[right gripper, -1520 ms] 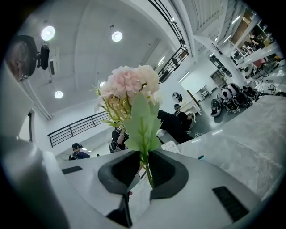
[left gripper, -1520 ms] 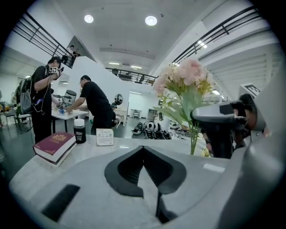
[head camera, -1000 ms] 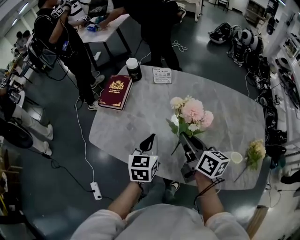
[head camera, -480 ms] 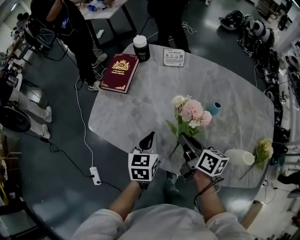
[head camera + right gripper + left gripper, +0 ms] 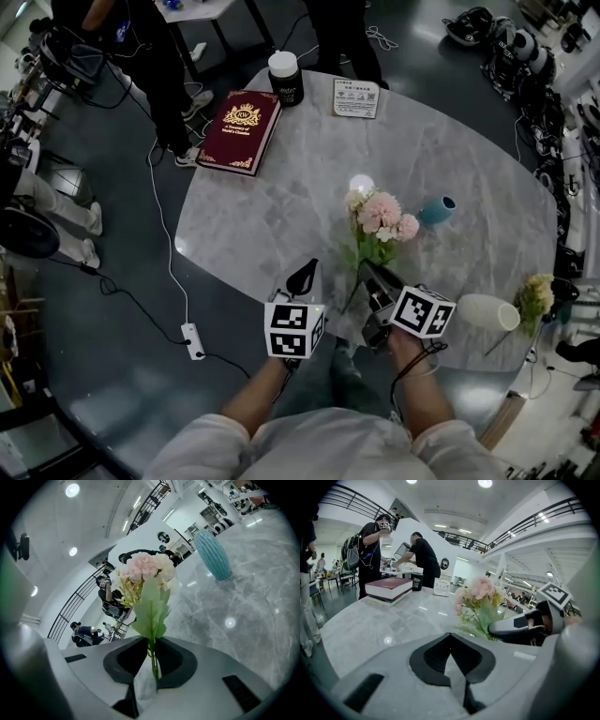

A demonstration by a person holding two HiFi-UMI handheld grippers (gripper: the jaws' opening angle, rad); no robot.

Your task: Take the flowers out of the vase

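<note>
The pink flowers point(image 5: 380, 217) are clear of any vase, their green stem pinched between the jaws of the right gripper point(image 5: 367, 272), with the blooms just beyond its tips. The blue vase point(image 5: 437, 210) stands further out past the blooms on the table point(image 5: 281, 206). The left gripper point(image 5: 302, 277), beside the right, is clenched on nothing

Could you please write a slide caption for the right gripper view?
Right gripper shut on the stem of the pink flowers, blue vase on the table beyond.
</note>
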